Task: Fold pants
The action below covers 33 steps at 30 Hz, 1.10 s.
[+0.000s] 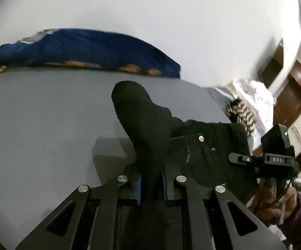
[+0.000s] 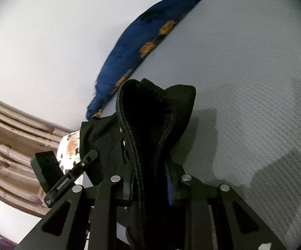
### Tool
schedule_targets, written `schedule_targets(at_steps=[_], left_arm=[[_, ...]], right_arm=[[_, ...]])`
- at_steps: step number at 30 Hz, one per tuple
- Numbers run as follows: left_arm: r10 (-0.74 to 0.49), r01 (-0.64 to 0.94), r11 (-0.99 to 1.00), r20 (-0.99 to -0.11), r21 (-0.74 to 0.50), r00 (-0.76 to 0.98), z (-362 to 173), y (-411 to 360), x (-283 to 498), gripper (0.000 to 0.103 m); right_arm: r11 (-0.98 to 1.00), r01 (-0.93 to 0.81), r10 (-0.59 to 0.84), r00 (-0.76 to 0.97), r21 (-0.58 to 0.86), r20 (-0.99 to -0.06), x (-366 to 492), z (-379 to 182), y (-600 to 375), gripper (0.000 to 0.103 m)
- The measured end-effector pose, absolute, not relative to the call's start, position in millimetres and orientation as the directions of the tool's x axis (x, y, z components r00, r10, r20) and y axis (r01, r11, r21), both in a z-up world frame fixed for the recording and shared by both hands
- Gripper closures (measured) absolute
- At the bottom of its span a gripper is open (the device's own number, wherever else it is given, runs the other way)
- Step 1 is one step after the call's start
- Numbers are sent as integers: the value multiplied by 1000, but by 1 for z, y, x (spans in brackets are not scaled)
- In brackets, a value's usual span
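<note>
Pants (image 1: 150, 125), black, hang bunched from both grippers above a grey textured bed (image 1: 46, 114). In the left wrist view the left gripper (image 1: 151, 184) is clenched on a thick fold of the fabric, which rises between its blue-edged pads and stands up in a rounded hump ahead of them. To the right of that fold the waist part spreads out, showing a silver rivet (image 1: 201, 138) and a dark button (image 1: 213, 150). Farther right, a hand (image 1: 275, 200) in a purple sleeve holds the right gripper. In the right wrist view the right gripper (image 2: 152, 184) is likewise closed on the pants, with a stitched seam (image 2: 129, 137) running up from between its pads and the cloth curling open above it. Beyond the pants, a blue blanket (image 1: 83, 48) with orange patches lies along the far edge of the bed against a white wall (image 1: 171, 10). Striped and white spotted clothes (image 1: 252, 104) lie at the right edge of the bed in the left wrist view.
</note>
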State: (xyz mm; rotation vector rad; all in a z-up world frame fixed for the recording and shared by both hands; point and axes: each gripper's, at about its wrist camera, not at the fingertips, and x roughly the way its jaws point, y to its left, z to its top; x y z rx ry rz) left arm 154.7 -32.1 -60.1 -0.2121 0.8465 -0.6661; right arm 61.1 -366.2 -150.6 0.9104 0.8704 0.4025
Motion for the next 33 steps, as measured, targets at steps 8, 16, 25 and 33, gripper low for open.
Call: schedule_targets(at_steps=[8, 16, 25, 33], left_arm=[[-530, 375, 848, -615, -374, 584, -40, 39, 196, 89], [-418, 285, 908, -632, -307, 652, -46, 103, 256, 89], [-353, 243, 936, -670, -256, 653, -74, 136, 310, 89], [-328, 271, 943, -676, -194, 659, -85, 133, 337, 89]], right_arm=[[526, -39, 719, 553, 849, -420, 148, -130, -301, 81], [506, -72, 765, 497, 859, -409, 232, -129, -237, 81], [497, -56, 778, 469, 866, -417, 293, -150, -201, 82], [525, -33, 756, 477, 851, -448, 315, -163, -193, 82]])
